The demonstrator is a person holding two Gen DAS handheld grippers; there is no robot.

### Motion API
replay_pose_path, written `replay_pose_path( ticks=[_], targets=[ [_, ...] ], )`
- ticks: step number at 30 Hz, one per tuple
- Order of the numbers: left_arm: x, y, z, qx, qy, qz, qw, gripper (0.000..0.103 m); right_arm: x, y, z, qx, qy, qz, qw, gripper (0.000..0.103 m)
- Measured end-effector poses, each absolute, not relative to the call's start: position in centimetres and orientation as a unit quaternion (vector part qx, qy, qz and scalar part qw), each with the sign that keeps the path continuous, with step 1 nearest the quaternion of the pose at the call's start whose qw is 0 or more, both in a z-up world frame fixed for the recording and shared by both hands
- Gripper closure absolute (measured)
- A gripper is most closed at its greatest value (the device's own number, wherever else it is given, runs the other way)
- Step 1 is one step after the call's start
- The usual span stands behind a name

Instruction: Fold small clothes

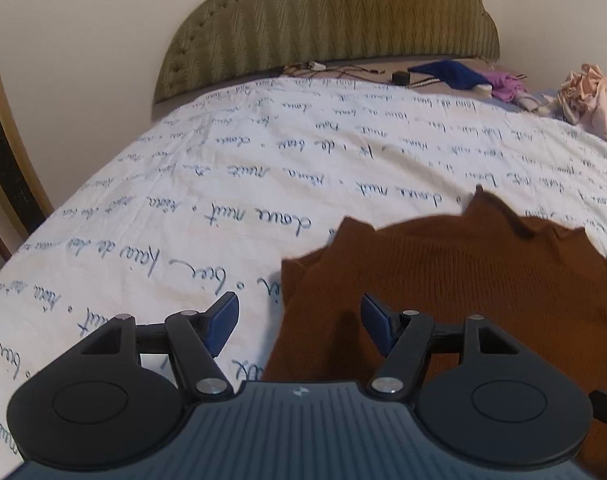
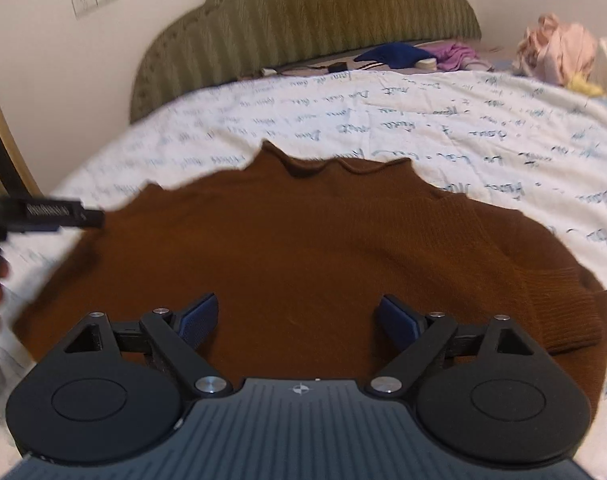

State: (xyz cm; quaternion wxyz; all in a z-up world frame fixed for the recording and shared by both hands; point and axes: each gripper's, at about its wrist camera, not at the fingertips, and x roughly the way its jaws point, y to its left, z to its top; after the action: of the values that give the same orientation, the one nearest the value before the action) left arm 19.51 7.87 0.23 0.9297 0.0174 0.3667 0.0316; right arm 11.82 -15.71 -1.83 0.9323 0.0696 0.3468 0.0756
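Observation:
A brown knitted sweater (image 2: 303, 240) lies flat on the bed, collar pointing toward the headboard. In the left wrist view it (image 1: 483, 280) fills the lower right. My left gripper (image 1: 299, 316) is open and empty, just above the sweater's left edge. My right gripper (image 2: 299, 316) is open and empty, over the sweater's lower middle. The left gripper also shows in the right wrist view (image 2: 43, 214) at the far left, beside the sweater's left shoulder. A sleeve cuff (image 2: 563, 320) is folded in at the right.
The bed has a white sheet (image 1: 183, 208) with blue handwriting print. A green padded headboard (image 1: 331, 20) stands at the back. Blue (image 1: 447, 74), purple (image 1: 503, 84) and pink clothes (image 1: 591, 96) and cables (image 1: 343, 69) lie near the headboard. The bed's left edge (image 1: 7, 264) drops to the floor.

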Motion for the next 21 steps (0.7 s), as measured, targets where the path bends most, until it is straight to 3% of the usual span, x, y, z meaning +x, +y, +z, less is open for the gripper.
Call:
replay_pose_path(
  ticks=[12, 21],
  targets=[
    [19.2, 7.6, -1.6, 0.037, 0.384, 0.038, 0.922, 0.032, 10.9, -14.5, -3.8, 0.023, 0.331, 0.063, 0.941, 0.003],
    [18.7, 7.7, -2.3, 0.041, 0.383, 0.041, 0.922, 0.028, 10.3, -14.4, -4.5, 0.024, 0.306, 0.059, 0.95, 0.0]
  ],
)
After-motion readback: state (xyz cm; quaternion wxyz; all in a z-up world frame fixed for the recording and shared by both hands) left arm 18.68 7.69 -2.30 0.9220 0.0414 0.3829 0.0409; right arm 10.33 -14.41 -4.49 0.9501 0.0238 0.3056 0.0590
